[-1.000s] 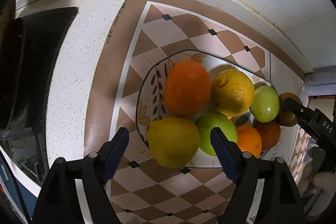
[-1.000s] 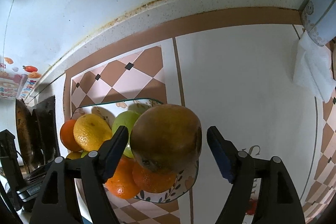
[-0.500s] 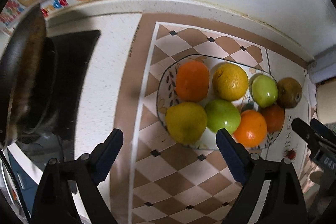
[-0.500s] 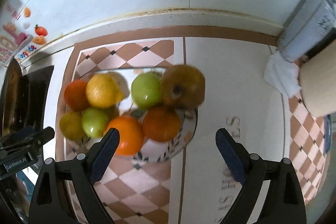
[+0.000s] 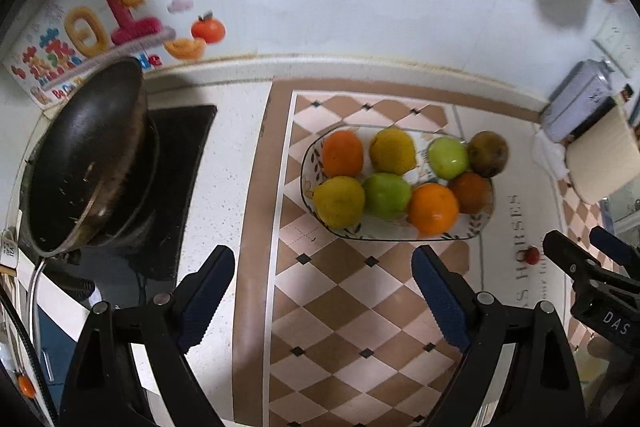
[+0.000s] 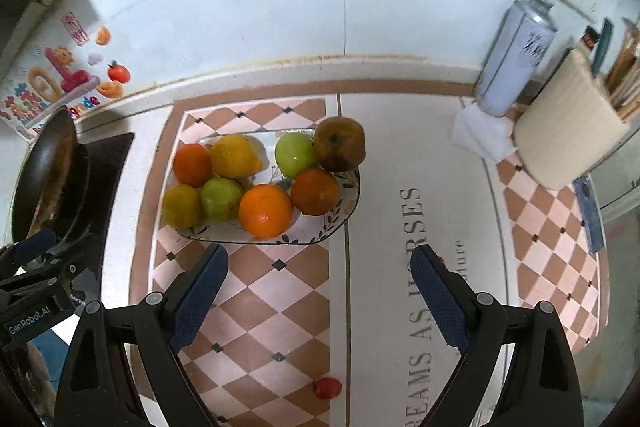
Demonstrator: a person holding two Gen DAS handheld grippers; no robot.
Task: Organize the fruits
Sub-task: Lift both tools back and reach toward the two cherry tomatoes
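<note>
Eight fruits fill the glass plate [image 6: 347, 205], the brown pear [image 6: 340, 145] perched at its two o'clock rim, firm, smooth, roll-prone, best gripped across its widest part; left gripper [image 5: 323, 285] and right gripper [image 6: 319, 281] both spread, empty.

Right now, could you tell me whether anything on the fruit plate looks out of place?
The brown fruit sits at the plate's far right corner, seemingly overhanging the rim and leaning against the green apple; it might roll off. The other fruits look settled.
</note>
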